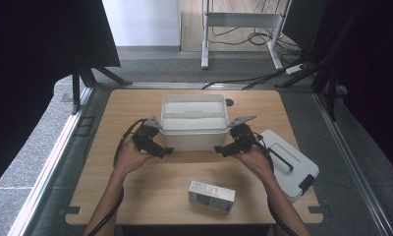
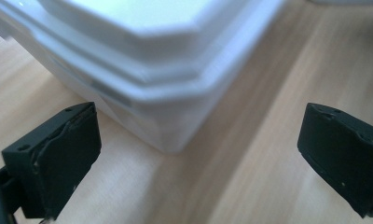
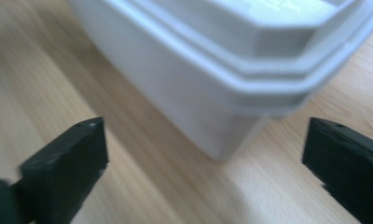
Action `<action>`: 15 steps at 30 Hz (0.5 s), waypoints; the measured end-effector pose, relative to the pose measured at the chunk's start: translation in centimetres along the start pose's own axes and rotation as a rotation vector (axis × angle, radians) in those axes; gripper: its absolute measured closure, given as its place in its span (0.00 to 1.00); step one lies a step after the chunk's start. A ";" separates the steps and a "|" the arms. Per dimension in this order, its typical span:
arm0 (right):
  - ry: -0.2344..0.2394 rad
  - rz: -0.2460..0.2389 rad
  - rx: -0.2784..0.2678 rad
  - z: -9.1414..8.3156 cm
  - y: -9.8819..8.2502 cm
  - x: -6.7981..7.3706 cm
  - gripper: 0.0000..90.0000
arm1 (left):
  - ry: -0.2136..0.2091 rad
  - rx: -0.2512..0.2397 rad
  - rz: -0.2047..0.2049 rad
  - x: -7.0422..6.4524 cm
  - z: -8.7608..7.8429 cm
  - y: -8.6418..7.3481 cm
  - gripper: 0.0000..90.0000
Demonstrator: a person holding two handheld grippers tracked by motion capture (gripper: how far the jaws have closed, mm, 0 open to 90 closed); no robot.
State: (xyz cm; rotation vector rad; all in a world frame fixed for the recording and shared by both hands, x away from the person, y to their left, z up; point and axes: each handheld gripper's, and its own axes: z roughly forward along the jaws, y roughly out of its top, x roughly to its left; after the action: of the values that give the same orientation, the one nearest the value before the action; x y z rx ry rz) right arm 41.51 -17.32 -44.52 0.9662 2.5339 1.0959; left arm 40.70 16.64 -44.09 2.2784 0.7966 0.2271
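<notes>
White plastic tub (image 1: 193, 129) sits toward the bench's (image 1: 150, 196) far edge, flanked at its near corners by the left gripper (image 1: 165, 150) and right gripper (image 1: 219, 149), both spread wide, seemingly clear of it.

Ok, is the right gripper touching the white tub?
Apart. In the right gripper view the right gripper stands open, bare table between its jaws and the white tub's corner.

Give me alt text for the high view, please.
Two hands hold an open left claw and right claw at the near corners of a white tub on a wooden table, its lid lying right.
</notes>
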 end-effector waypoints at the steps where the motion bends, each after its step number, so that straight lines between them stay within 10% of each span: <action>1: 0.009 0.008 -0.015 0.3 0.1 -0.2 0.00 | 0.000 -0.004 0.001 0.2 0.2 0.2 0.00; 15: 0.094 0.047 -0.103 0.8 -0.4 -1.1 0.03 | -0.052 -0.016 0.004 0.0 0.2 0.4 0.00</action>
State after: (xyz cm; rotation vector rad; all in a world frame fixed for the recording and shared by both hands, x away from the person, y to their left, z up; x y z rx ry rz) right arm 42.49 -17.75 -45.47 0.9731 2.5100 1.3009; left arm 40.98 16.32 -44.02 2.2618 0.7605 0.1749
